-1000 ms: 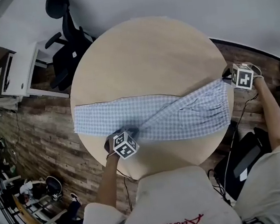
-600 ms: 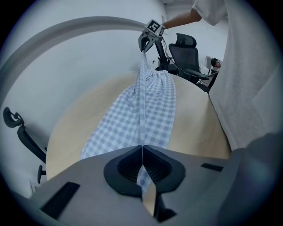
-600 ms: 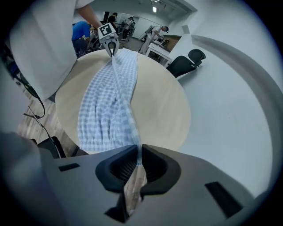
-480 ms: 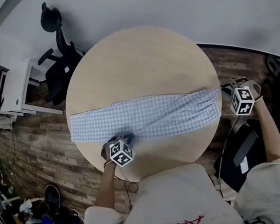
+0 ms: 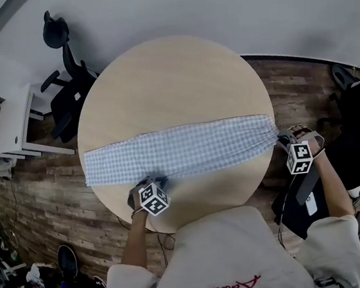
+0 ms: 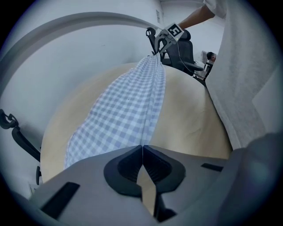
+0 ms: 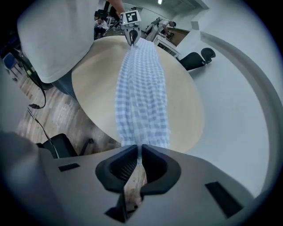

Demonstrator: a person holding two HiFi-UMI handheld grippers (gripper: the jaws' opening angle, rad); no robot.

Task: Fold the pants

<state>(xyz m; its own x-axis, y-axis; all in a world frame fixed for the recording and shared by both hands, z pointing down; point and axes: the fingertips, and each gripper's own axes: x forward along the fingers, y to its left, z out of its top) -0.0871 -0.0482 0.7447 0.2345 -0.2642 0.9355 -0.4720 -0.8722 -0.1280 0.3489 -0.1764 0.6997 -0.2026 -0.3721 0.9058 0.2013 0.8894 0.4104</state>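
The blue-and-white checked pants (image 5: 181, 150) lie stretched in one long band across the round wooden table (image 5: 172, 76), from its left rim to its right rim. My left gripper (image 5: 156, 183) is shut on the band's near edge, left of the middle; in the left gripper view the cloth (image 6: 128, 108) runs right up to the closed tips (image 6: 142, 148). My right gripper (image 5: 281, 140) hangs just past the table's right rim, shut on the bunched end of the pants (image 7: 141, 92), which enters its tips (image 7: 139, 152). Each gripper view shows the other gripper at the far end: the right gripper (image 6: 154, 40) and the left gripper (image 7: 131, 31).
A black office chair (image 5: 65, 98) and a white desk (image 5: 9, 121) stand beyond the table's left side. Another dark chair (image 5: 359, 132) and cables sit on the wooden floor at the right. My white-shirted body (image 5: 219, 258) is close against the near rim.
The right gripper has swung toward me along the table's right rim, pulling the pants' end with it. The crossed, slanting cloth is now one straight band. The left gripper has shifted slightly left.
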